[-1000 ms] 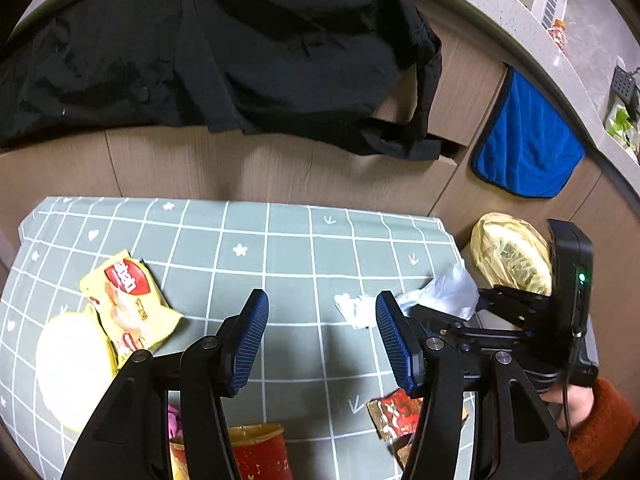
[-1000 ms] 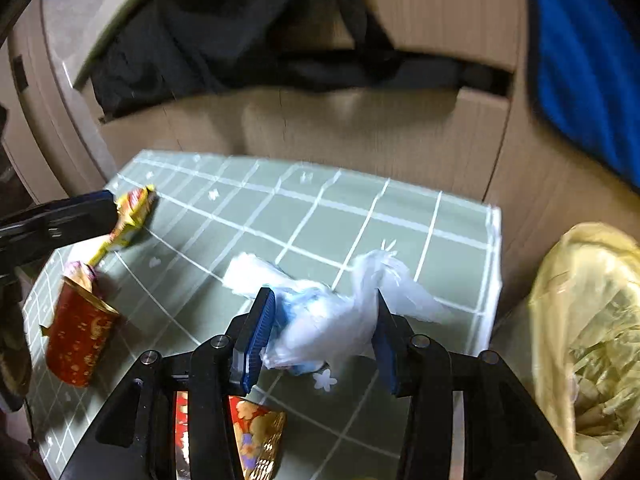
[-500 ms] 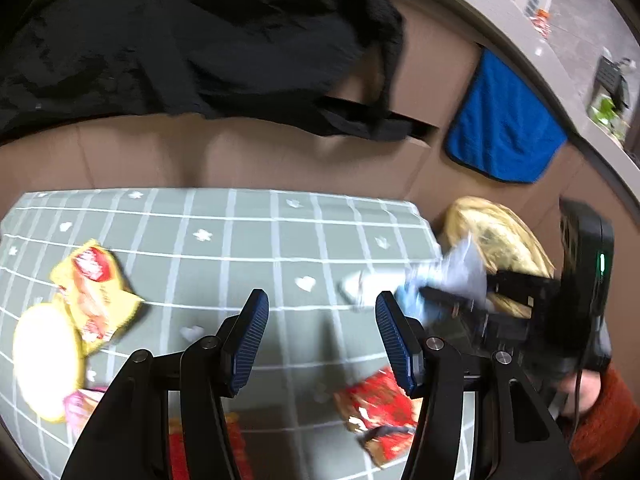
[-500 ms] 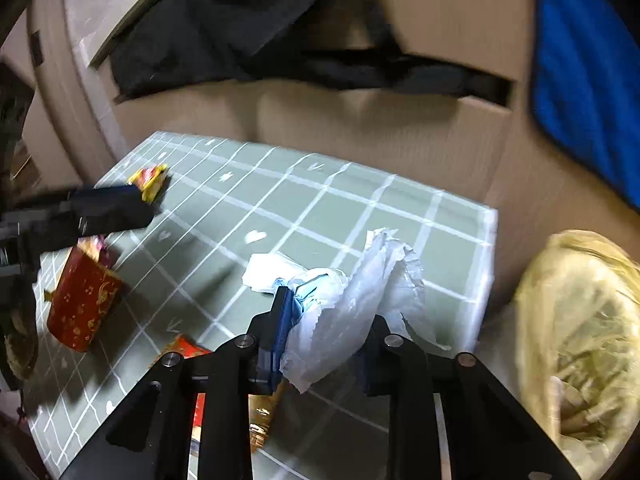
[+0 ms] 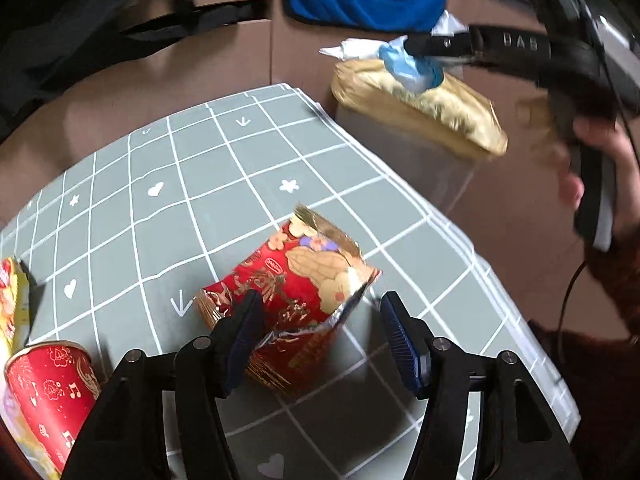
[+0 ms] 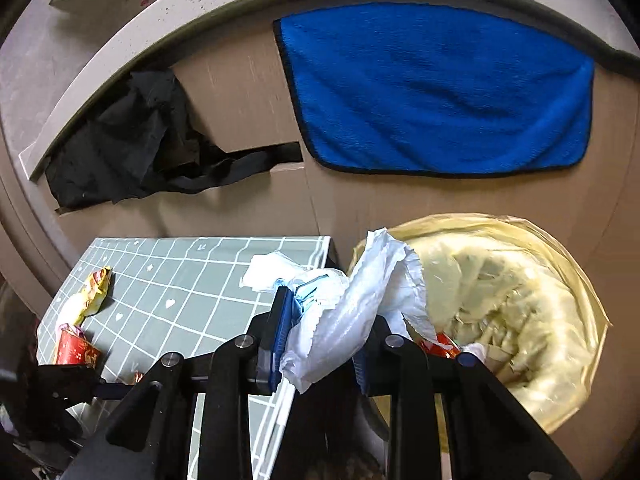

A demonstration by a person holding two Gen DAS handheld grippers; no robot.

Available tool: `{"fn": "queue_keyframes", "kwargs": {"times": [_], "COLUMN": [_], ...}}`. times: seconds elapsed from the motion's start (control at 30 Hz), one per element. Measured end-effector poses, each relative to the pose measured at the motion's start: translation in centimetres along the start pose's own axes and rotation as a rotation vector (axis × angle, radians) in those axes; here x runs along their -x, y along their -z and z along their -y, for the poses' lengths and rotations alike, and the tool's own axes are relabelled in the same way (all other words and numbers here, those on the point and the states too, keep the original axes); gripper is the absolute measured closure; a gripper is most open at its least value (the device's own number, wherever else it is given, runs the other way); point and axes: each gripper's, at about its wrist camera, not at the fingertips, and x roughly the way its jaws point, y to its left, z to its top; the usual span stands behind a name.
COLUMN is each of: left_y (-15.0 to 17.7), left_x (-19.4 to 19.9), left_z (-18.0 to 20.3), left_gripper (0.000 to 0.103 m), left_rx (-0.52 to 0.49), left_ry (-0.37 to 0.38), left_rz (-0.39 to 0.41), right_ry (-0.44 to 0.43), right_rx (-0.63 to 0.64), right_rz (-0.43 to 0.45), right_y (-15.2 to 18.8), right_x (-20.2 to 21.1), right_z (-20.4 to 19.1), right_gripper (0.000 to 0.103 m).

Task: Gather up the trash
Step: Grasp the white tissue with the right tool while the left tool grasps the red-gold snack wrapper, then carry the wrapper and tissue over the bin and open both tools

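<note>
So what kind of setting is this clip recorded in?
Most likely a home kitchen: a speckled countertop runs over beige cabinet fronts, with a blue towel hung from its edge. Below stand a low table under a green grid cloth strewn with snack wrappers and a lined trash bin.

Crumpled white-and-blue plastic wrapper (image 6: 344, 312) held off table, at near-left rim of trash bin (image 6: 592, 304) lined with yellowish bag. Torn red-and-gold foil snack bag (image 5: 296, 292) lain open on grid mat. Red paper cup (image 5: 48, 384) tipped at near left. Yellow snack packet (image 6: 94, 290) seen at far left.
</note>
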Motion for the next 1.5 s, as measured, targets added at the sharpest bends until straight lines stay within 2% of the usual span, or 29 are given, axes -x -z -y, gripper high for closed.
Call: {"fn": "queue_keyframes", "kwargs": {"times": [0.07,0.13,0.27,0.43,0.6,0.7,0.73,0.77,0.87,0.97,1.23,1.5], "left_y": [-0.1,-0.6,-0.9,-1.1,-1.0,-1.2,-1.2,-1.2,-1.3,-1.8,-3.6,-6.4], "left_x": [-0.3,-0.5,-1.0,-1.1,-0.9,-1.1,-1.0,-1.0,-0.2,1.0,5.0,9.0], "left_z": [-0.1,-0.6,-2.4,-3.1,-3.3,-3.4,-3.5,-3.6,-3.8,-4.1,-4.9,-3.6], "left_gripper": [0.04,0.037,0.035,0.037,0.054,0.065,0.07,0.084,0.093,0.097,0.098,0.098], "left_rx": [-0.024,-0.013,0.058,0.096,0.129,0.134,0.139,0.147,0.172,0.189,0.249,0.25], "left_ry": [-0.069,-0.103,-0.123,-0.124,-0.161,-0.149,-0.14,-0.135,-0.136,-0.136,-0.125,-0.18], "left_rz": [-0.002,-0.001,0.015,0.017,0.023,0.032,0.037,0.042,0.077,0.122,0.247,0.369], "right_ry": [0.0,-0.004,-0.013,-0.016,-0.023,-0.035,-0.037,-0.039,-0.048,-0.049,-0.082,-0.081], "right_rx": [0.004,0.004,0.003,0.001,-0.009,-0.007,-0.003,0.0,0.015,0.027,0.041,0.064], "right_rz": [-0.004,-0.008,-0.012,-0.017,-0.034,-0.034,-0.032,-0.031,-0.022,-0.011,0.028,0.091], "right_y": [0.3,0.5,0.7,0.8,1.0,1.0,1.0,0.9,0.7,0.4,-0.6,-2.2], "right_x": [0.1,0.1,-0.1,-0.4,-0.9,-0.9,-0.8,-0.8,-0.4,-0.1,1.2,3.4], "right_z": [0.0,-0.2,-0.4,-0.5,-0.4,-0.7,-0.9,-1.1,-1.7,-2.1,-3.3,-4.2], "right_gripper": [0.078,0.078,0.077,0.077,0.077,0.077,0.077,0.077,0.077,0.077,0.077,0.077]}}
